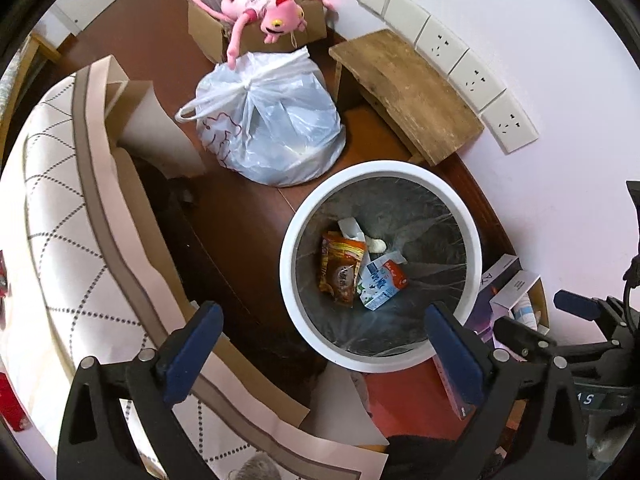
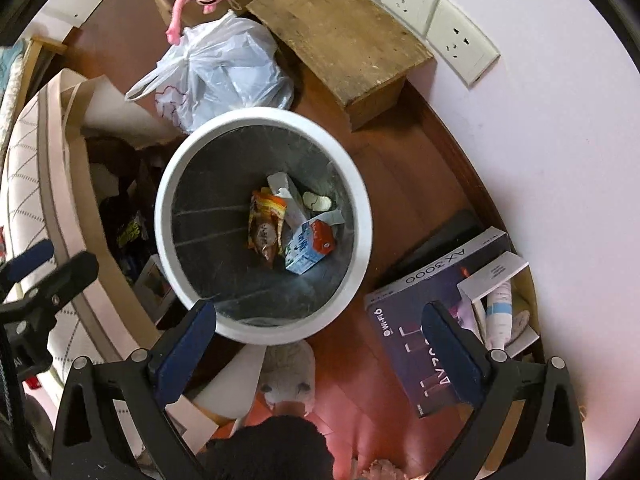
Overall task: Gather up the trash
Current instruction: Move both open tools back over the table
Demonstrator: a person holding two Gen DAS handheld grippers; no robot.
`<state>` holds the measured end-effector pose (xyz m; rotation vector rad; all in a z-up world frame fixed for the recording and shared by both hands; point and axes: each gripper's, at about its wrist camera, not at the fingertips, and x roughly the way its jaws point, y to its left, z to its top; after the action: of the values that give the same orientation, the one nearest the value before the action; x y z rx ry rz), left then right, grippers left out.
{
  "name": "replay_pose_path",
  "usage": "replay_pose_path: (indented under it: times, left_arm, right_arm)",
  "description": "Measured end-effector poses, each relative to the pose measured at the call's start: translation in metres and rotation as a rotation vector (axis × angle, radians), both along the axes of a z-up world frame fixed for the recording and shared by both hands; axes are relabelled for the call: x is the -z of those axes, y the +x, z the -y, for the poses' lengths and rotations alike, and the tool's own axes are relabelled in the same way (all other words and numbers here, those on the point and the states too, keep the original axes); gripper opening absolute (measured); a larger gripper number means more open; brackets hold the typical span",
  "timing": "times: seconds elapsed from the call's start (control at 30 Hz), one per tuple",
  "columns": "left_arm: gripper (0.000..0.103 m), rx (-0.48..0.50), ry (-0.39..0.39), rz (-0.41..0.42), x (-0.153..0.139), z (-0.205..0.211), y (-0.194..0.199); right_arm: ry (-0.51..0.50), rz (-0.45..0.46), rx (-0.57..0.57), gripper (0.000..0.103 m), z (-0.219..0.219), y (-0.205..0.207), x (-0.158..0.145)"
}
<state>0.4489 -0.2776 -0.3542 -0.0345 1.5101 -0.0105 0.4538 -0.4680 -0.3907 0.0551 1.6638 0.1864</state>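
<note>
Both spread wide, empty: left gripper (image 1: 320, 334), right gripper (image 2: 320, 330), poised over bin (image 2: 362, 196) for dropping. Inside, at bottom: snack wrapper (image 2: 266, 226), milk carton (image 2: 308, 246), probably crumpled tissue.

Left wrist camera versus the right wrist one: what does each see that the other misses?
Only the left wrist view shows the wide quilted cushion filling its left side. Only the right wrist view shows the whole purple Wi-Fi router box and a fluffy slipper below the bin. Both show the white trash bin holding a milk carton and snack wrapper, the tied plastic bag, the pink plush toy and the wooden stool.
</note>
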Motion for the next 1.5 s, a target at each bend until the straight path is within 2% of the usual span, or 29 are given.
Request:
replay_pose_path:
  times: [0.37,0.57,0.7,0.8,0.9,0.97,1.1,1.23,1.4,1.5]
  left_arm:
    - [0.103,-0.009,0.011,0.135,-0.057,-0.008,-0.035]
    - [0.103,-0.012,-0.002,0.218,-0.096,-0.017,-0.059]
    - [0.103,-0.029,0.0,0.29,-0.126,-0.027,-0.077]
    - [0.103,-0.06,0.032,0.348,-0.148,-0.04,-0.091]
    - [0.103,-0.148,0.078,0.376,-0.167,-0.066,-0.105]
    - [0.103,-0.2,0.066,0.384,-0.175,-0.088,-0.112]
    - [0.103,-0.336,0.058,0.407,-0.182,-0.149,-0.137]
    - [0.103,-0.509,0.101,0.382,-0.168,-0.241,-0.17]
    - [0.103,-0.717,0.156,0.282,-0.13,-0.351,-0.215]
    - [0.103,-0.839,0.174,0.214,-0.103,-0.413,-0.242]
  right_arm:
    - [0.04,0.113,0.011,0.103,-0.003,-0.033,-0.065]
    - [0.043,0.213,0.009,0.103,-0.01,-0.058,-0.113]
    - [0.098,0.273,0.023,0.103,-0.015,-0.075,-0.149]
    - [0.146,0.326,0.031,0.103,-0.022,-0.087,-0.176]
    - [0.199,0.37,0.026,0.103,-0.037,-0.098,-0.201]
    - [0.226,0.395,-0.001,0.103,-0.057,-0.104,-0.219]
    - [0.258,0.41,-0.109,0.103,-0.121,-0.112,-0.243]
    - [0.272,0.398,-0.27,0.103,-0.218,-0.112,-0.247]
    - [0.305,0.346,-0.425,0.103,-0.36,-0.103,-0.218]
    - [0.261,0.308,-0.526,0.103,-0.449,-0.093,-0.183]
